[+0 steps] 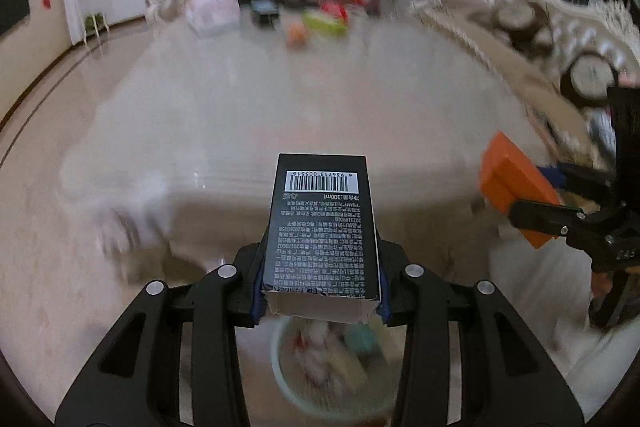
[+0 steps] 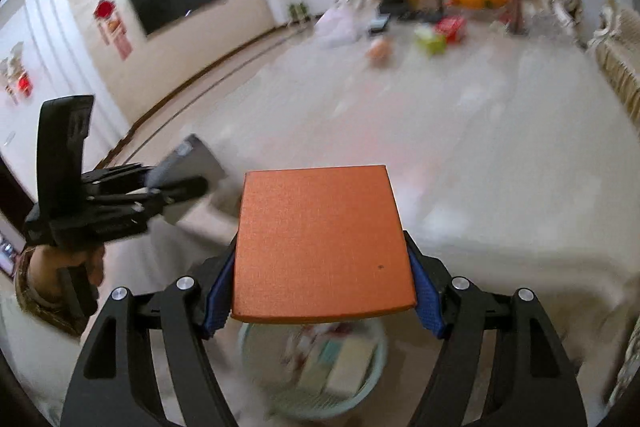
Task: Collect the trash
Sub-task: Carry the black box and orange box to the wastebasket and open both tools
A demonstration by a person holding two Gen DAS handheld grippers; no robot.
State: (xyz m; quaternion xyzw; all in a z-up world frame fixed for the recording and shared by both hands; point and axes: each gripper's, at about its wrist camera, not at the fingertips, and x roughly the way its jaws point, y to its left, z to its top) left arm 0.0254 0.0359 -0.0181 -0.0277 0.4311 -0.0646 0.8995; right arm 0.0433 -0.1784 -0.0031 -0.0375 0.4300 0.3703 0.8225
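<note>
left gripper [image 1: 320, 291] clamps black carton [image 1: 322, 223] | right gripper [image 2: 322, 291] clamps orange box [image 2: 320, 243] | both over trash basket [image 2: 260, 383]

From my left wrist view, the only readable print sits on the black box [image 1: 323, 227] in the middle of the frame. It appears upside down to me. Near the far end is a white barcode label with the digits "6 934713 005316" printed beside the bars. Just under it I can make out "100ml" at the end of a short line of Chinese characters. The rest of that face is dense white Chinese small print, too fine for me to read. In the right wrist view I find nothing legible; the orange box [image 2: 320, 243] is plain.
</note>
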